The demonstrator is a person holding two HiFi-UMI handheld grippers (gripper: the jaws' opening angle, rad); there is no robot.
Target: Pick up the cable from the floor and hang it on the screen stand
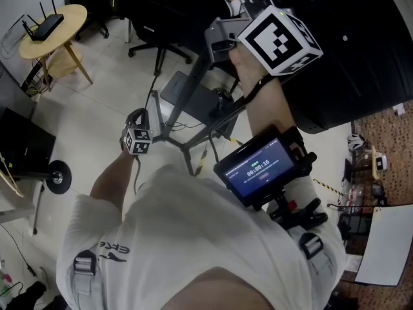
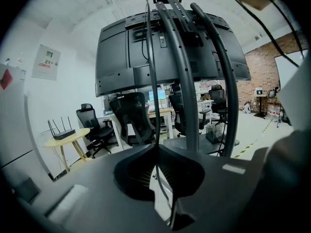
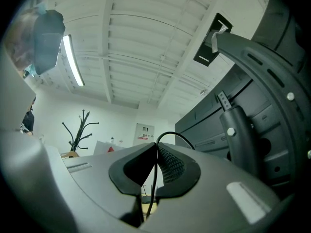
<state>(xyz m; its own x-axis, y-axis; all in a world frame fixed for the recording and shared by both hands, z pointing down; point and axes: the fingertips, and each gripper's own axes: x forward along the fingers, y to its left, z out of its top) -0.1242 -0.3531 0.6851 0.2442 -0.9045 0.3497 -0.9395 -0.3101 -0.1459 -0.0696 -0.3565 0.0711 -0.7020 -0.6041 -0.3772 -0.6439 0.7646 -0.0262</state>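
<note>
Now both grippers are biting down: the left gripper (image 2: 156, 153) is sitting low with its jaws together on the thin black cable (image 2: 152, 81), and the right gripper (image 3: 156, 152) is pinching what looks like the same cable up high, a small loop arching over its jaw tips right beside the back of the screen (image 3: 233, 125). So the cable is running up off the floor, stretched between the two hands alongside the curved posts of the screen stand (image 2: 188, 81). The hanging is looking close but not settled. The smart play is for the high hand to be carrying that loop over a bracket or post top that can catch it, while the low hand is feeding slack gently rather than tugging, and neither grip is letting go until the cable is bearing on the stand. Crowding the work, the stand's legs and base plate (image 1: 193, 99) are spreading out just beside the low hand, with other cords lying near them, ready to snag. An office chair (image 1: 155, 37) is standing behind, and the round table (image 1: 61, 24) with a router is well apart.
</note>
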